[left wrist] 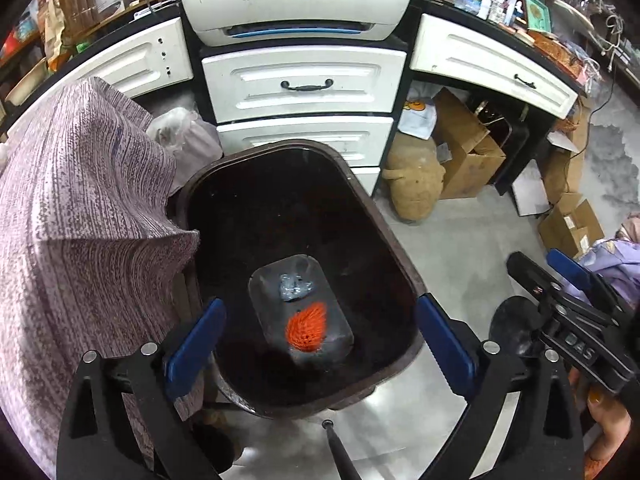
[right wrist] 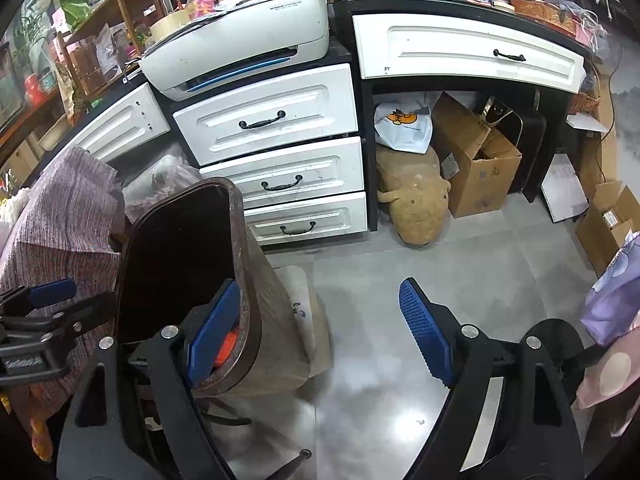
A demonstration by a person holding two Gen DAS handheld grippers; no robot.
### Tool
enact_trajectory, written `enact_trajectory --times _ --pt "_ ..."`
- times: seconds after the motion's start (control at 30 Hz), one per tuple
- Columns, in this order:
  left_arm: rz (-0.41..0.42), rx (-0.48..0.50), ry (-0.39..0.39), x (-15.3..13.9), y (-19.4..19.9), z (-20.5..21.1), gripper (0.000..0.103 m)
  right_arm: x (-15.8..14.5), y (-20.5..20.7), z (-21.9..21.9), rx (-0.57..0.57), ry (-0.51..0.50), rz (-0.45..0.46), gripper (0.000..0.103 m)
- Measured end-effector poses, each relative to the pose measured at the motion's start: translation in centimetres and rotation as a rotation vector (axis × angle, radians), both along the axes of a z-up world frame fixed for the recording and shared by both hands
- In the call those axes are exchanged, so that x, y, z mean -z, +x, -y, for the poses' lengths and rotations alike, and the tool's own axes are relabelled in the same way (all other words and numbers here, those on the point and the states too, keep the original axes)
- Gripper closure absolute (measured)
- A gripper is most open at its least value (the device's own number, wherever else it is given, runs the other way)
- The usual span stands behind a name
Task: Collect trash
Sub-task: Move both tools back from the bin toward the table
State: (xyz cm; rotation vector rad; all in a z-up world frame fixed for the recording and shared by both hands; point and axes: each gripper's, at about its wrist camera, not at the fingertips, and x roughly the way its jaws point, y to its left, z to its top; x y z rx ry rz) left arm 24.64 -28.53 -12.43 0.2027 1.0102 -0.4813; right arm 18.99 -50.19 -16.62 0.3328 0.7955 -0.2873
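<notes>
While left gripper is held spread and empty over dark bin, orange net trash and crumpled clear wrapper are seen at bin bottom; withdrawal advised straight up, clear of rim. Striped cloth drapes beside bin.

Right wrist view: right gripper spread, nothing held, beside bin over grey tiled floor; white drawers, printer, cardboard boxes behind.

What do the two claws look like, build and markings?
Both alike: black angular frames with silver bolt heads and blue pads. The left claw has smooth-looking pads; the right claw shows a ridged pad face. White lettering marks the right claw's body in the left view, too blurred to read.
</notes>
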Motion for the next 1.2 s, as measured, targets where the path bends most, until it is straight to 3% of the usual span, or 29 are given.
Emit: enact_trajectory --times 0.37,0.6,0.9,1.2 --pt "0.110 0.038 -0.092 -4.8 -3.7 -1.6 0.006 -0.9 -0.3 0.1 0.018 -0.001 0.013 0.014" --pt "0.178 0.047 -0.145 -8.2 -6.3 -4.5 0.006 -2.7 -0.7 -2.2 -0.032 -0.024 0.049 0.014" --pt "0.289 -0.006 -0.182 -11.8 -9.5 -10.0 0.006 -7.2 -1.3 -7.9 -0.164 -0.084 0.170 0.011" --pt "0.340 -0.129 -0.170 -12.6 -11.6 -17.2 0.006 -10.7 -1.4 -15.7 -0.378 -0.104 0.246 0.011"
